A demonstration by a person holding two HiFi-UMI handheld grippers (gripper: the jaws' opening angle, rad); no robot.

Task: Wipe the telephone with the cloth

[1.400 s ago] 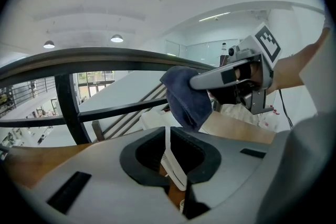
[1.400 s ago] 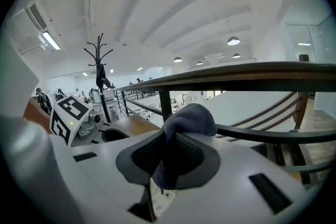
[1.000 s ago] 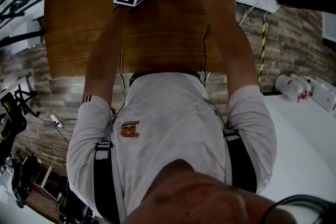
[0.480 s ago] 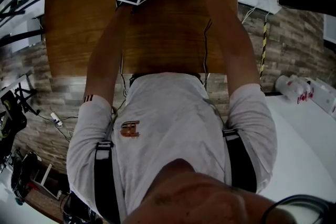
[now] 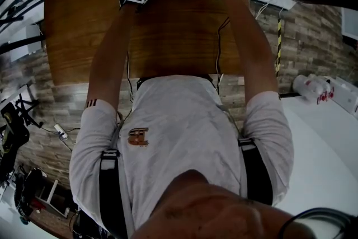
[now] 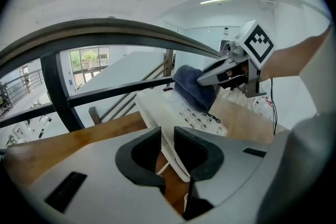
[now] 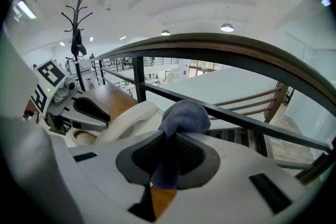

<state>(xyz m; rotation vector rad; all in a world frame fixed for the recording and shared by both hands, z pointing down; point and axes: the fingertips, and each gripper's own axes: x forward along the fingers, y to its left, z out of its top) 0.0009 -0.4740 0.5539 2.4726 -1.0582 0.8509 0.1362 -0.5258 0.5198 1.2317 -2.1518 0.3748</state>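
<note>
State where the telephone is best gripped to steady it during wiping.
The thin side edge of the telephone on the person's left, approached from that side: the rim looks slim enough for jaws, and the right gripper holds the cloth on top.

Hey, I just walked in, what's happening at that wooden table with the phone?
A person is working on a white telephone at the far edge of the wooden table with two handheld grippers. The left gripper is clamped on the telephone's edge, apparently steadying it. The right gripper is shut on a blue cloth and holds it against the telephone near the keypad.
</note>
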